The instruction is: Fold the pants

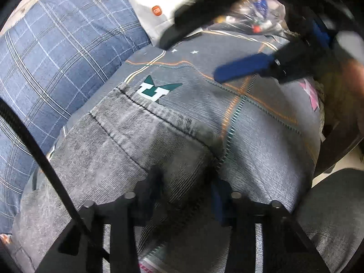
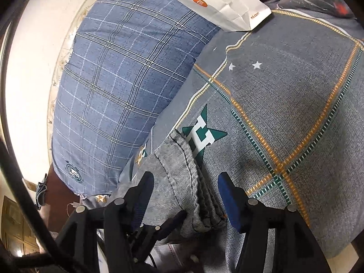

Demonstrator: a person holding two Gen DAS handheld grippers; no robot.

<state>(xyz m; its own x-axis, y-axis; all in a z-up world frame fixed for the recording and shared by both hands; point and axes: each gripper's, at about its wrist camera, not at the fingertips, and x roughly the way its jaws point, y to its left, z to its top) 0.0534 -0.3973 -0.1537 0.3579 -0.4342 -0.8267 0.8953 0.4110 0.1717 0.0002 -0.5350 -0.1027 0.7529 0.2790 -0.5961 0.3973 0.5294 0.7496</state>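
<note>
Grey denim pants (image 1: 145, 150) bunch right under the left gripper (image 1: 185, 195), its fingers sunk into the cloth, apparently pinching a fold to carry. The right gripper (image 2: 185, 195) angles down, jaws released, the folded hem between them untouched on the patterned grey bedsheet (image 2: 295, 95).

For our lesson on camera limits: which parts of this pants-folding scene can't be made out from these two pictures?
- Left wrist view: the left gripper fingers sink into the pants; the grip is hidden and blurred.
- Right wrist view: pants cut off by the bottom edge.
- Clutter behind the paper bag: too blurred to name.
</note>
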